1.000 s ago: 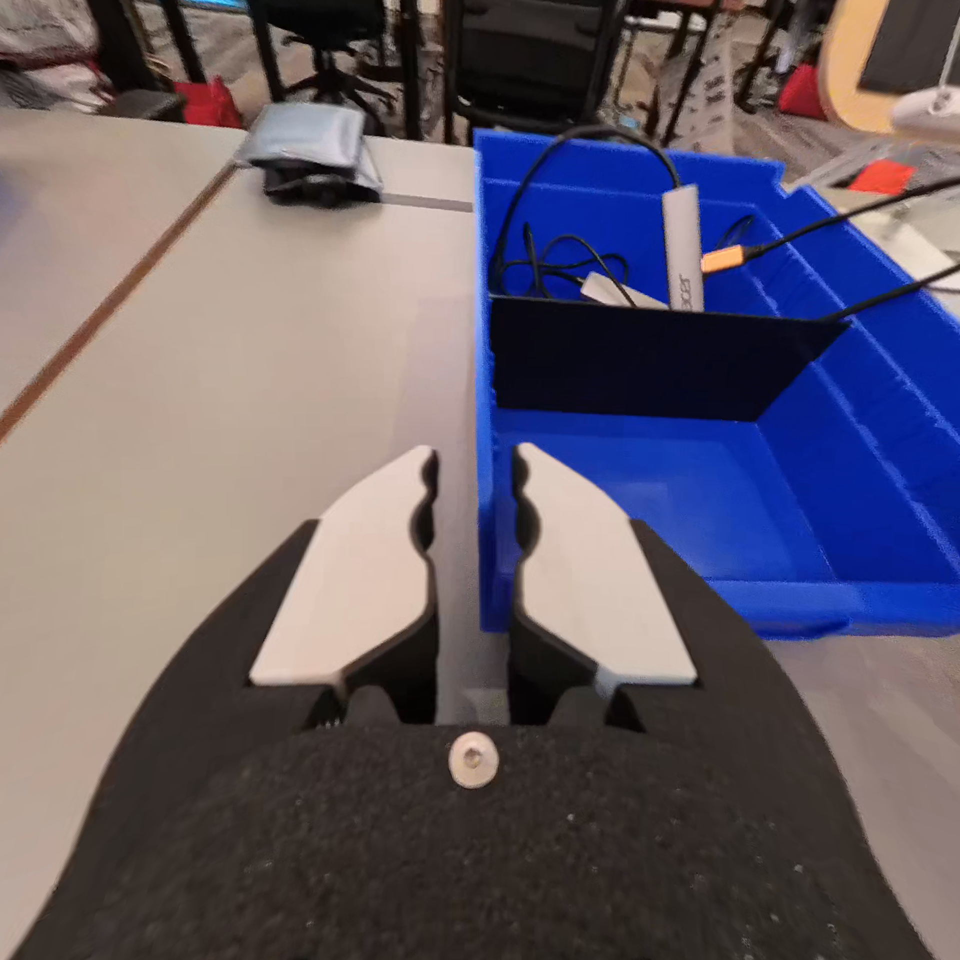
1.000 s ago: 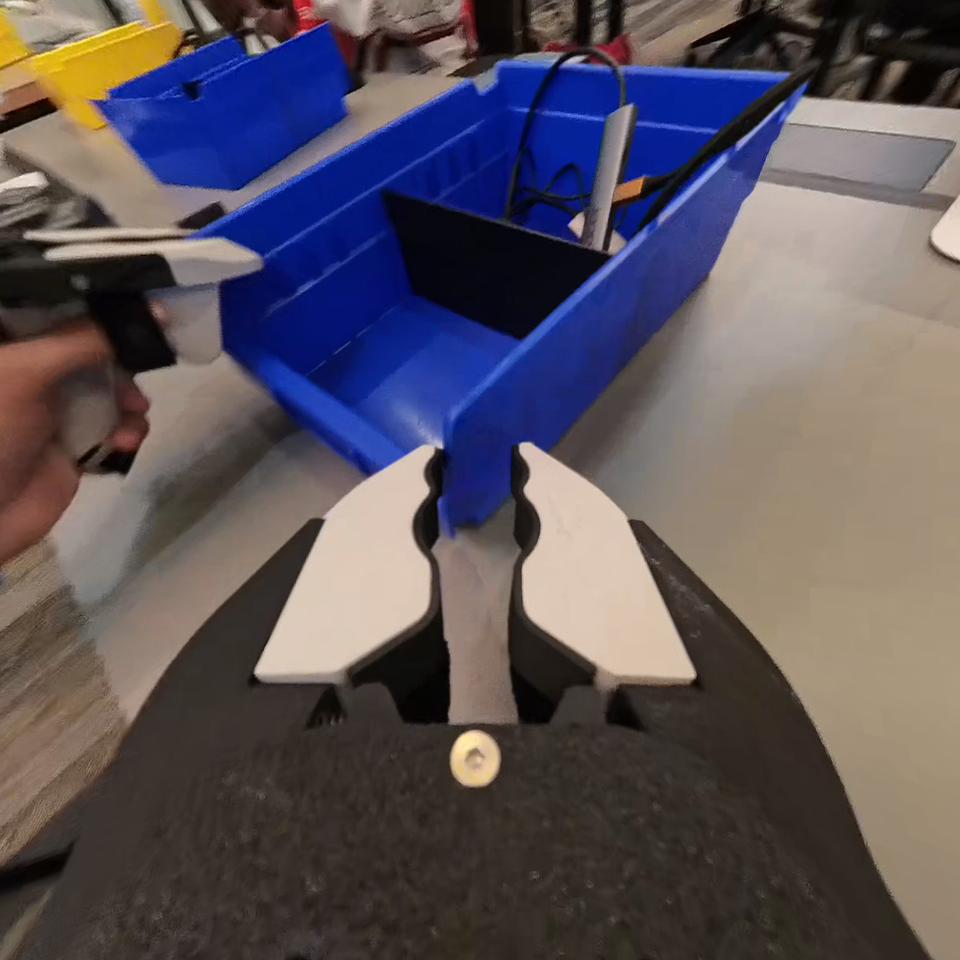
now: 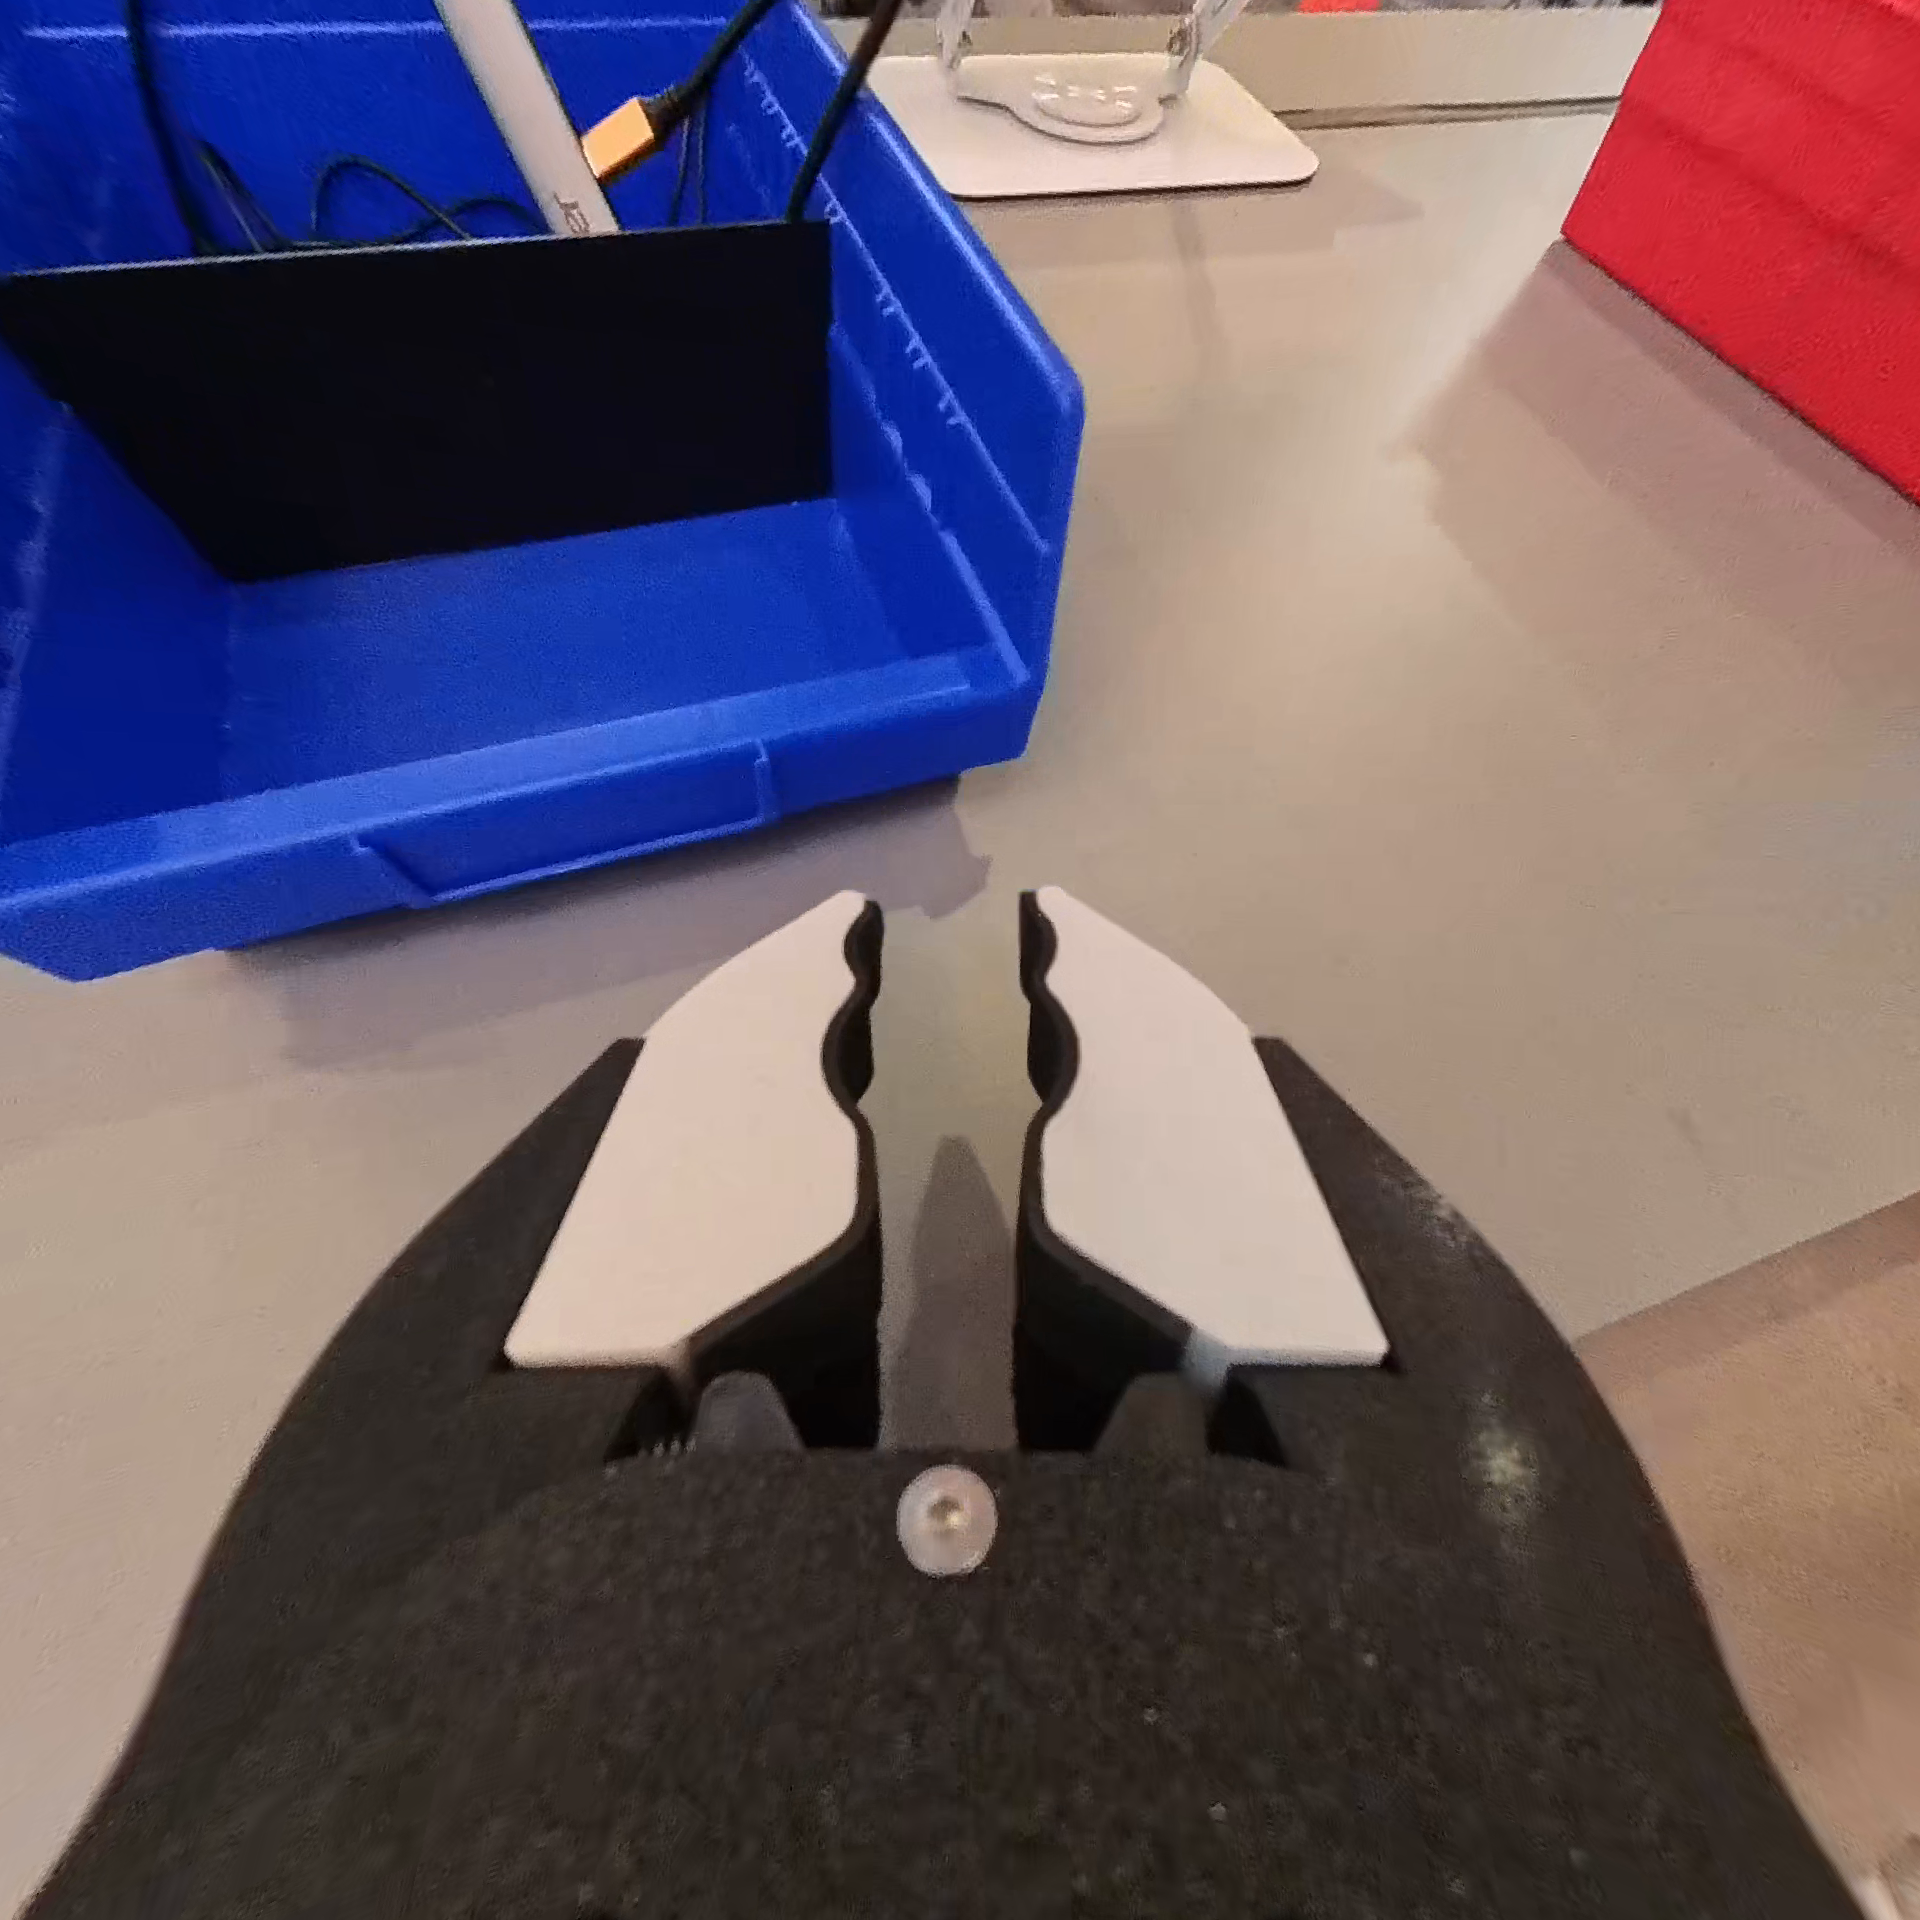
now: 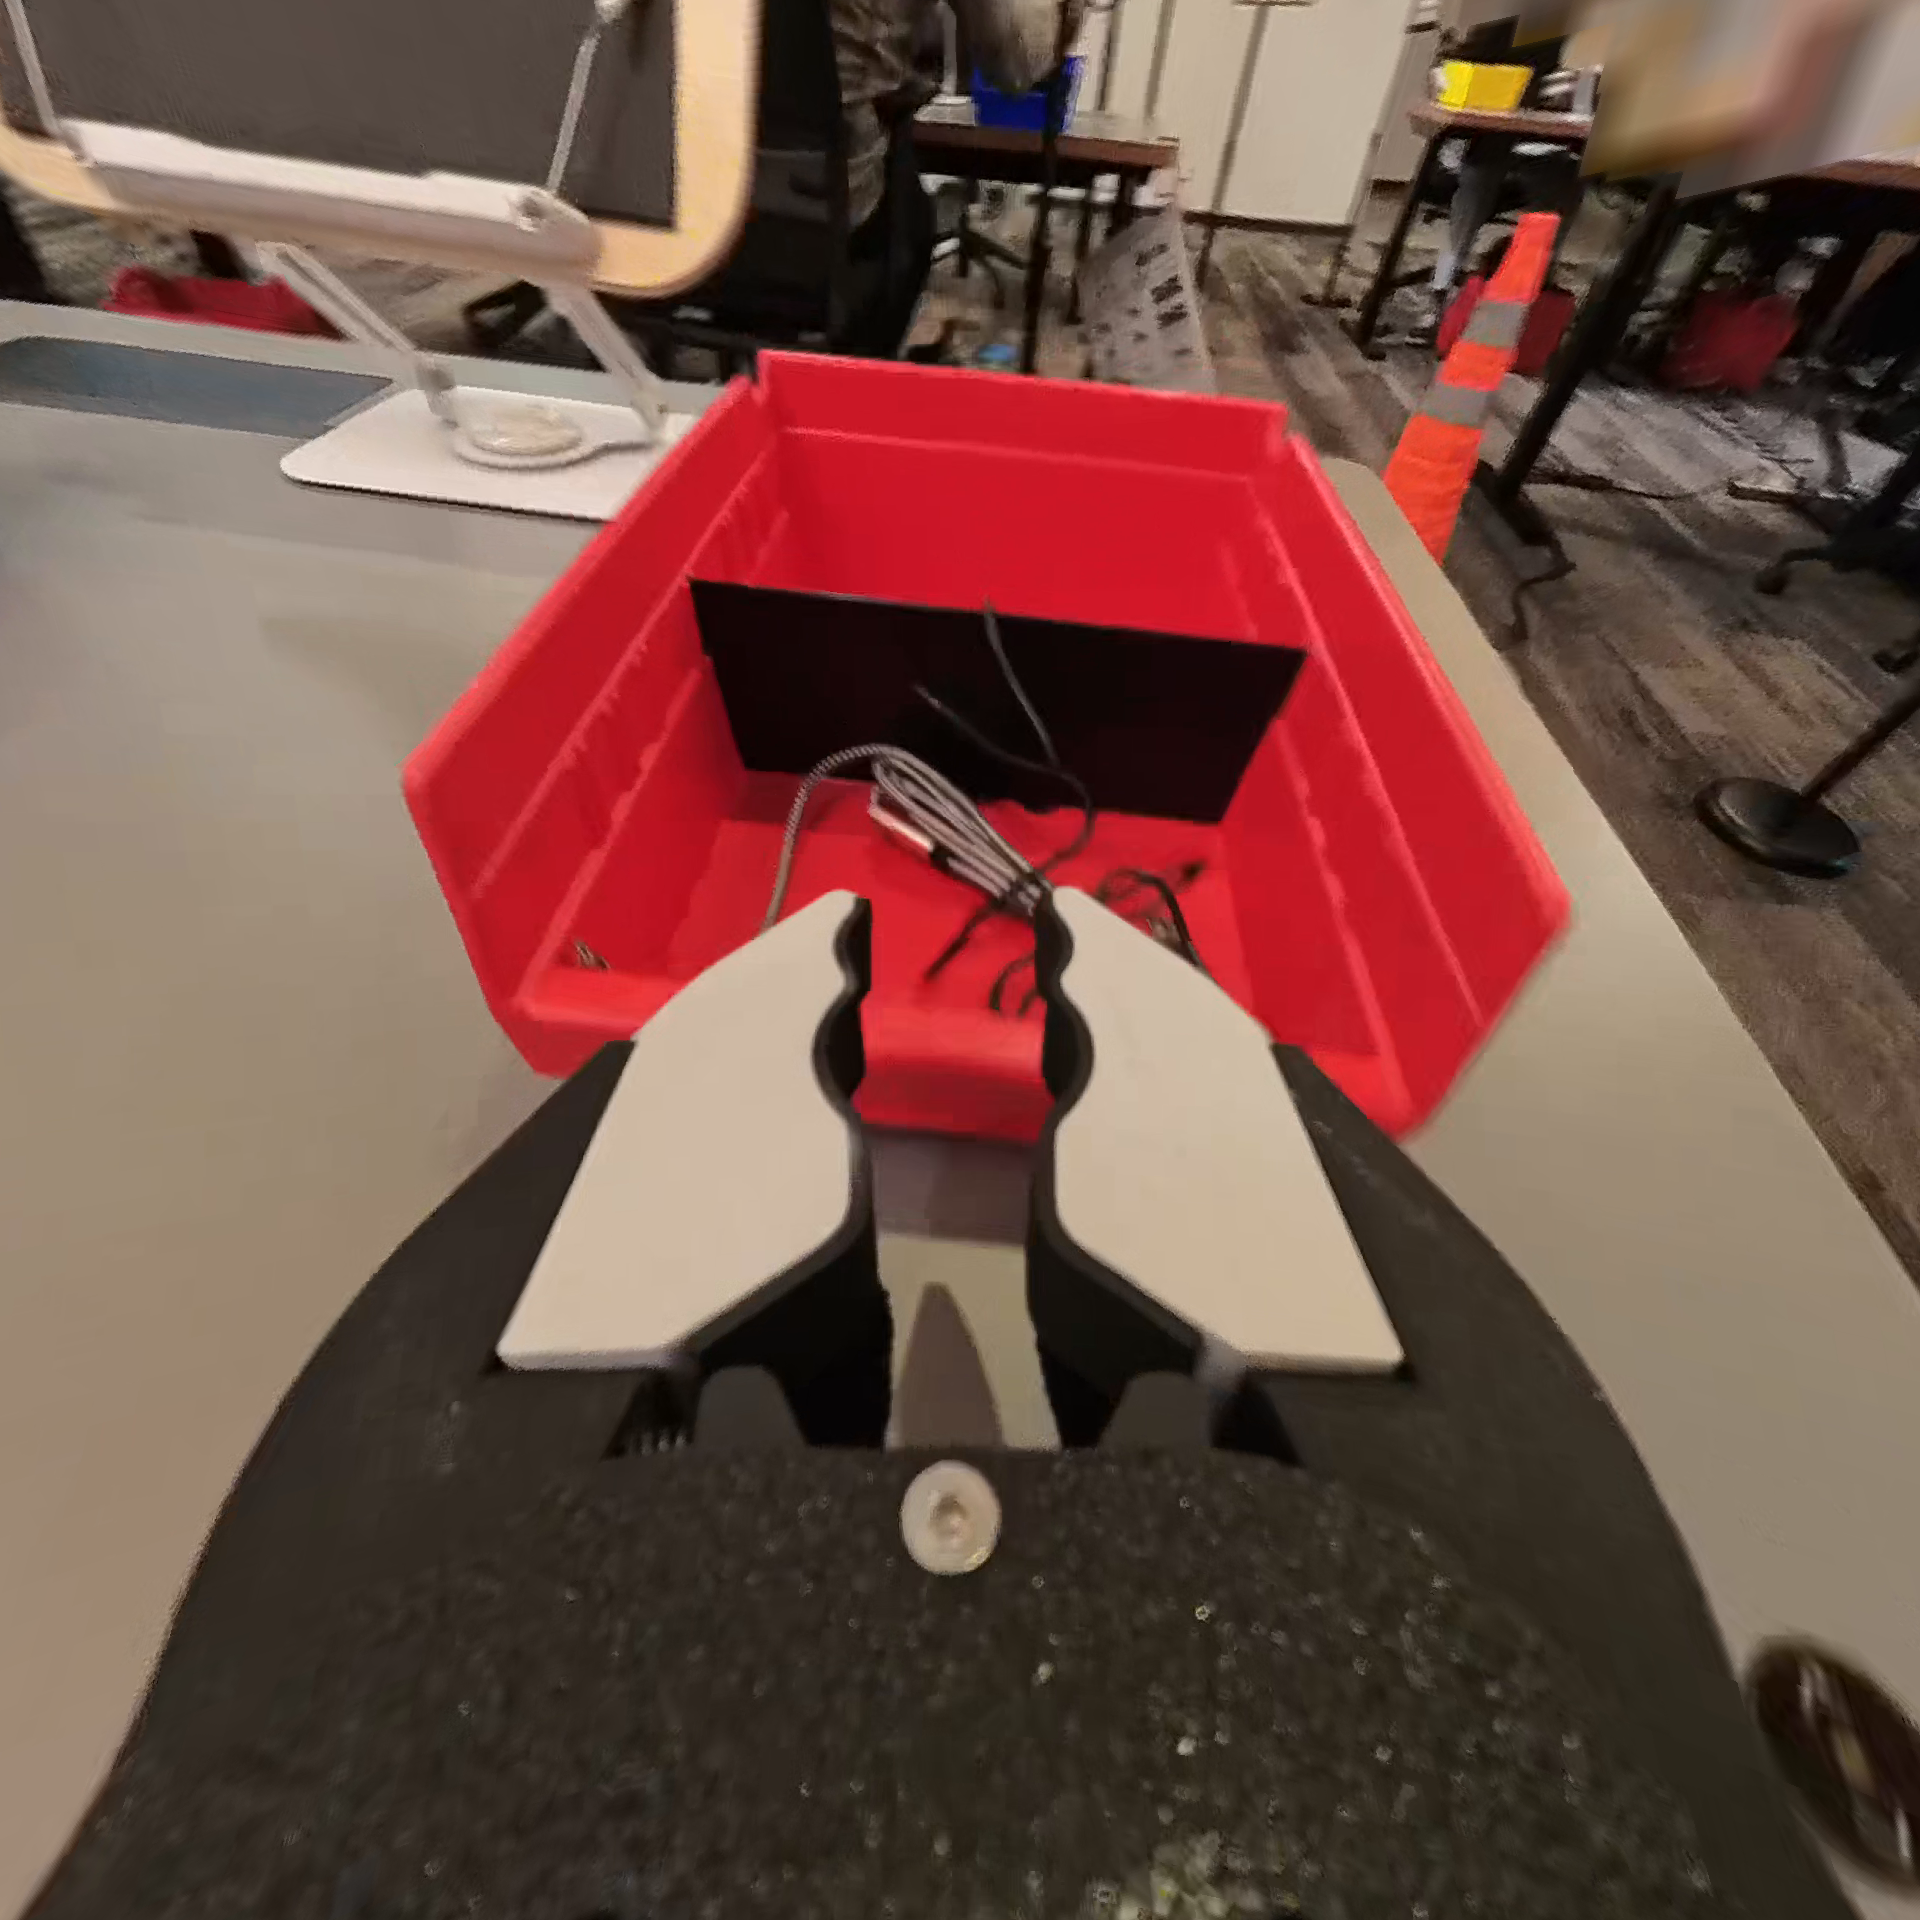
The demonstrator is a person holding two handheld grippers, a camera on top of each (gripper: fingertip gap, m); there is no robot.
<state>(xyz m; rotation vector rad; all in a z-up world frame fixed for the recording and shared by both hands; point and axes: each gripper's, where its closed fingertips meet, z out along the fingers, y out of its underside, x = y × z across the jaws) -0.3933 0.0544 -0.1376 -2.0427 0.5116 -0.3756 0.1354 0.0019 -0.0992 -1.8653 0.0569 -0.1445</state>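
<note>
Grey table (image 3: 1455,727) bears blue bin (image 3: 520,810), red bin (image 4: 935,1081).

the blue bin (image 3: 540,769) is cut off left; far tables (image 4: 1049,135) blur.

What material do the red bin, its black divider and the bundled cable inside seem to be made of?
Red bin: likely moulded plastic, smooth with a slight sheen; ribbed side walls suggest it.
Black divider: a thin, flat, matte sheet, perhaps plastic or card; the view cannot settle it.
Bundled cable: the jacket looks braided, grey and speckled, probably woven fabric. The right gripper hangs before the bin, jaws apart.
</note>
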